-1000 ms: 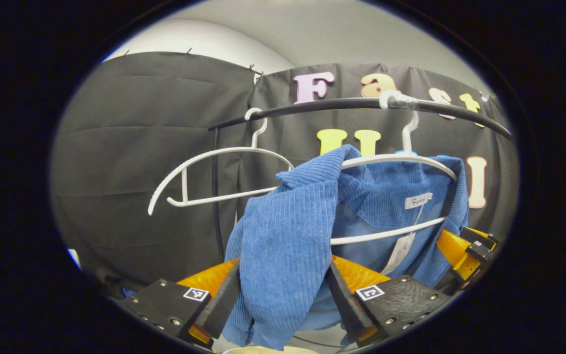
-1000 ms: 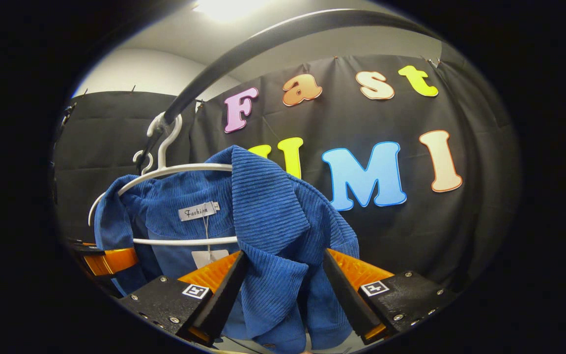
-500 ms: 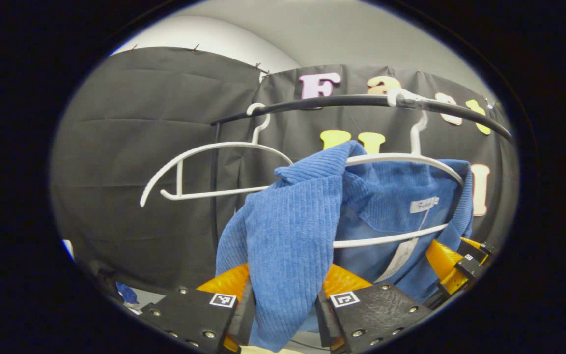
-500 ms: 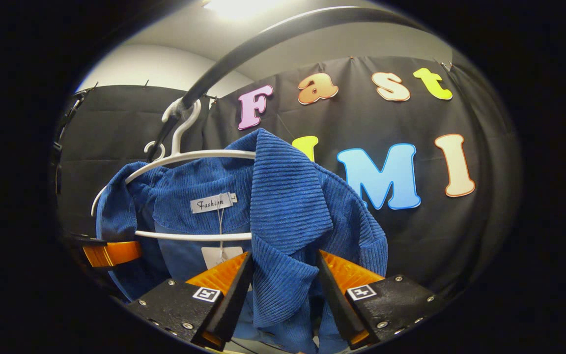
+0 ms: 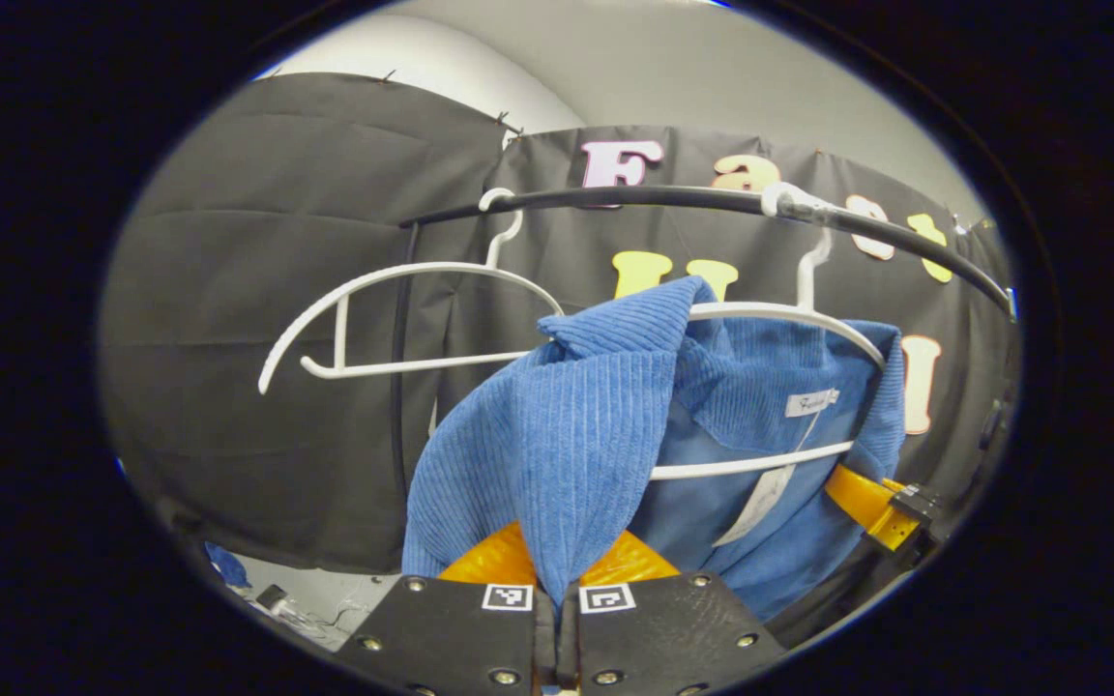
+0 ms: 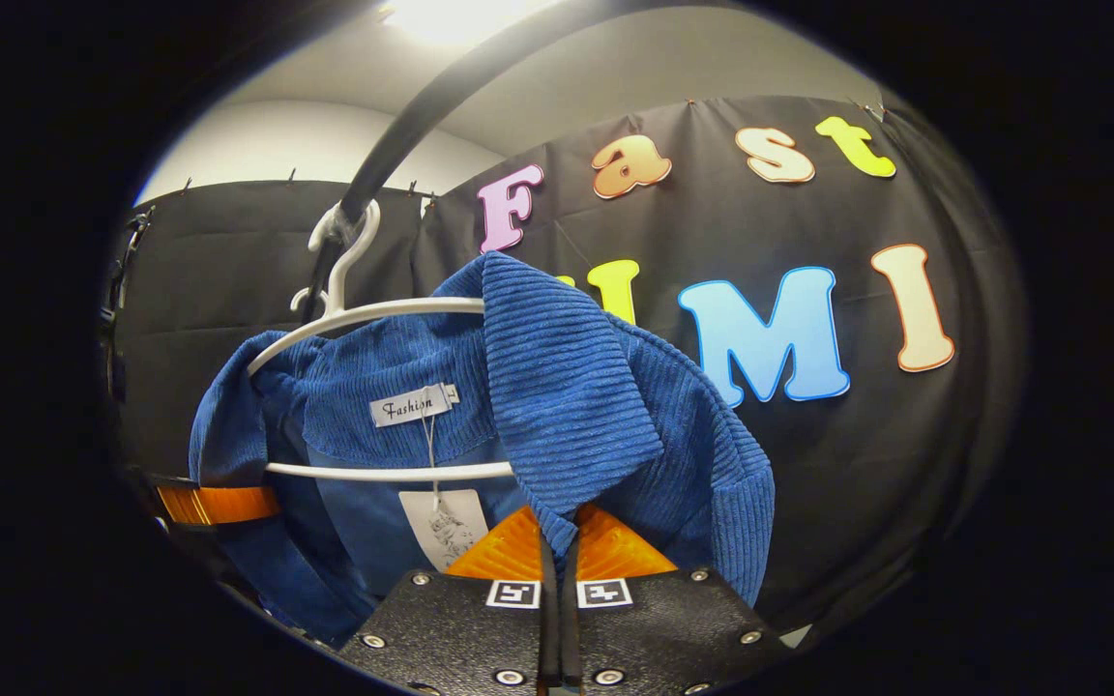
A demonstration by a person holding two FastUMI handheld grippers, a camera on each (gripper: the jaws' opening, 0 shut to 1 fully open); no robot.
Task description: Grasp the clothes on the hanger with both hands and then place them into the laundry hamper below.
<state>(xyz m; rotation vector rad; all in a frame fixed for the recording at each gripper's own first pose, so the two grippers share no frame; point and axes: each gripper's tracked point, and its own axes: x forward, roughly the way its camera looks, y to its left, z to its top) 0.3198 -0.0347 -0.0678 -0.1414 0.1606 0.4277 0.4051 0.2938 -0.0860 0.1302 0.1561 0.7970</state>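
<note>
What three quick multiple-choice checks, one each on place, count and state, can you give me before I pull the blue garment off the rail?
1. Where is the blue garment?
A. on the white hanger on the right of the left gripper view
B. in a hamper
C. on the floor

2. How many white hangers are on the black rail?
A. one
B. two
C. four

3. How do the left gripper and right gripper stand?
A. both wide open
B. one open, one shut
C. both shut on the garment

Answers: 1 A, it drapes over the loaded hanger; 2 B, an empty hanger hangs beside it; 3 C, each pair of fingers pinches a fold of cloth.
</note>
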